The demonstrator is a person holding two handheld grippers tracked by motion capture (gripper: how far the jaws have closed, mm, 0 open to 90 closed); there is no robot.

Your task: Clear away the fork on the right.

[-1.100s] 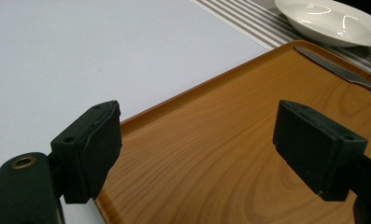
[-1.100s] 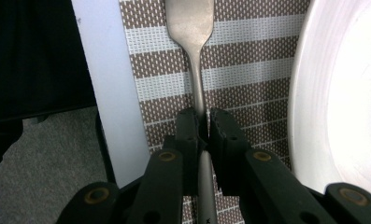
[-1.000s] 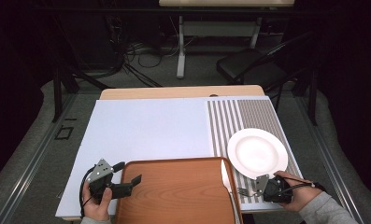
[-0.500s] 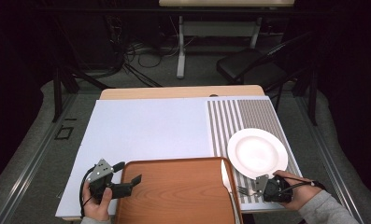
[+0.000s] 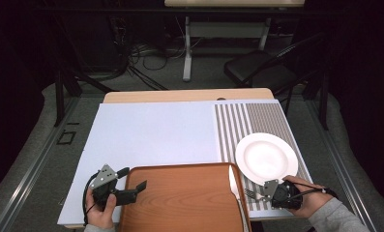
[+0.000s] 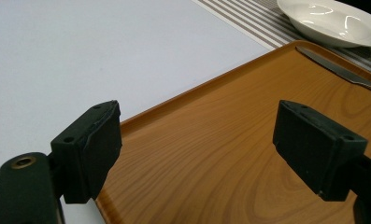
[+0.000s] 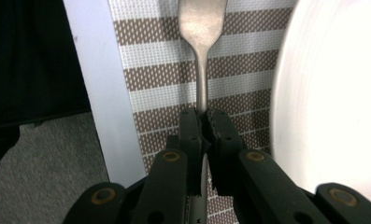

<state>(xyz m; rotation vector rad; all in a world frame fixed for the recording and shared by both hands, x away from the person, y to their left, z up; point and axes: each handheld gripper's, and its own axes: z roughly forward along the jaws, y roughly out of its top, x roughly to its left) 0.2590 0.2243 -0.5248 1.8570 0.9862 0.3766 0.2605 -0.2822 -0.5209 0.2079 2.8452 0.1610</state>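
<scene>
A metal fork [image 7: 202, 28] lies on the brown-striped placemat [image 7: 160, 74], just beside the white plate [image 7: 332, 93]. My right gripper [image 7: 202, 119] is shut on the fork's handle, low over the mat. From above, that gripper [image 5: 269, 191] sits at the plate's [image 5: 266, 157] near edge with the fork [image 5: 251, 194] pointing left. My left gripper [image 5: 132, 178] stands open over the left rim of the wooden tray [image 5: 180, 203]. In the left gripper view its jaws [image 6: 197, 154] are wide apart above the tray [image 6: 211, 135], with nothing between them.
A knife [image 6: 337, 72] rests along the tray's right edge, also seen from above as the knife [image 5: 234, 186]. A pale blue-white sheet [image 5: 151, 135] covers the table's left and middle. The table's front edge runs close behind both hands.
</scene>
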